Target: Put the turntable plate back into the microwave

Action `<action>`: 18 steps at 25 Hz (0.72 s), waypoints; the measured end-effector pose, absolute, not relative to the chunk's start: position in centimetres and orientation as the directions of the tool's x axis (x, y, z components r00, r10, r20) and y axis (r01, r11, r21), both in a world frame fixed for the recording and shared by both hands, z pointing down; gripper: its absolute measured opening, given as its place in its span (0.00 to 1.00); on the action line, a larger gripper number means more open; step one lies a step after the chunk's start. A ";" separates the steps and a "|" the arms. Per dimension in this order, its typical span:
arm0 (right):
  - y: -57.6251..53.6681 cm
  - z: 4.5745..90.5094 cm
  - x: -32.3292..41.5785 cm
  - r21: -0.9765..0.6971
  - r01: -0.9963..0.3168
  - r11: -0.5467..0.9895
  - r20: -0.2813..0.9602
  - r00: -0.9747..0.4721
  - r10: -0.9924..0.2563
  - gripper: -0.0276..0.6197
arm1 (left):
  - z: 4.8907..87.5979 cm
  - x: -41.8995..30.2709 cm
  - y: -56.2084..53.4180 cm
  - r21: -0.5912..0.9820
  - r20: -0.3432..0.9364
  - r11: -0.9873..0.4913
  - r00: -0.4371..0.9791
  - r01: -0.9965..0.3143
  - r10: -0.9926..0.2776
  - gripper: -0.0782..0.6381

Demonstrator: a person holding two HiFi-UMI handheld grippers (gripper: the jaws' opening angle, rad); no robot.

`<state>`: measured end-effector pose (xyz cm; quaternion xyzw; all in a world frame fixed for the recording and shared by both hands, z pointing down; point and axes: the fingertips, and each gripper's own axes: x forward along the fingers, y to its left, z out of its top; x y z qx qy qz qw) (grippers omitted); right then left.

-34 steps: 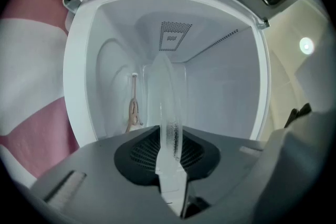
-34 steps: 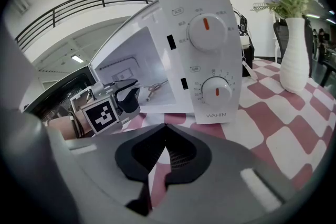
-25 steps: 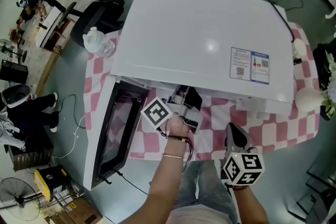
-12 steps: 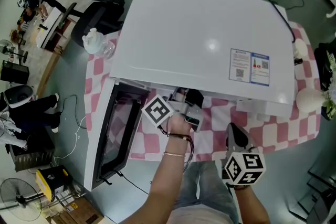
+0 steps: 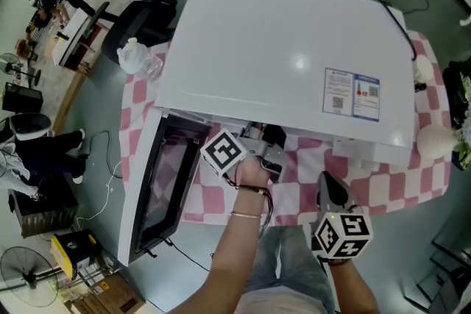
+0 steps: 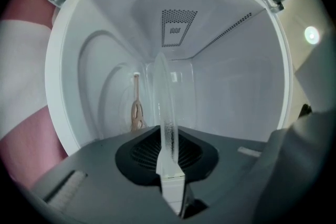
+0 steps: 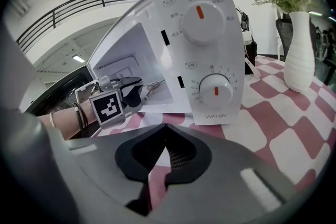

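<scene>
**Glass plate held inside the open microwave**

At the left, the microwave door (image 5: 158,180) hangs open over the pink checked tablecloth (image 5: 383,180). The left gripper (image 5: 254,134) reaches level into the white microwave (image 5: 294,55). Its jaws are closing, with the turntable plate (image 6: 164,107) between them, seen edge-on and pinched at the rim inside the cavity. To the right, the right gripper (image 5: 331,191) hangs back before the control panel (image 7: 202,29), jaws together and empty. A white vase (image 7: 299,50) stands at the far right.

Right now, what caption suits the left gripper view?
Left gripper, jaws closing on the glass turntable plate, inside the microwave.
</scene>
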<state>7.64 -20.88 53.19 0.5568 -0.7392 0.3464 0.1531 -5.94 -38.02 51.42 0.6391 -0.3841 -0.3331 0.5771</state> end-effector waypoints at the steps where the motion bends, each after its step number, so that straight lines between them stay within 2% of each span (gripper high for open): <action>1: -20.9 53.2 7.6 -0.343 -0.929 0.141 0.612 -0.335 -0.717 0.06 | 51.4 -6.0 -38.0 0.994 0.024 -0.033 0.482 -0.109 -0.876 0.16; 18: -21.3 53.1 7.0 -0.355 -0.922 0.155 0.602 -0.352 -0.716 0.06 | 52.3 -6.6 -37.6 0.978 0.141 0.040 0.500 -0.207 -0.855 0.16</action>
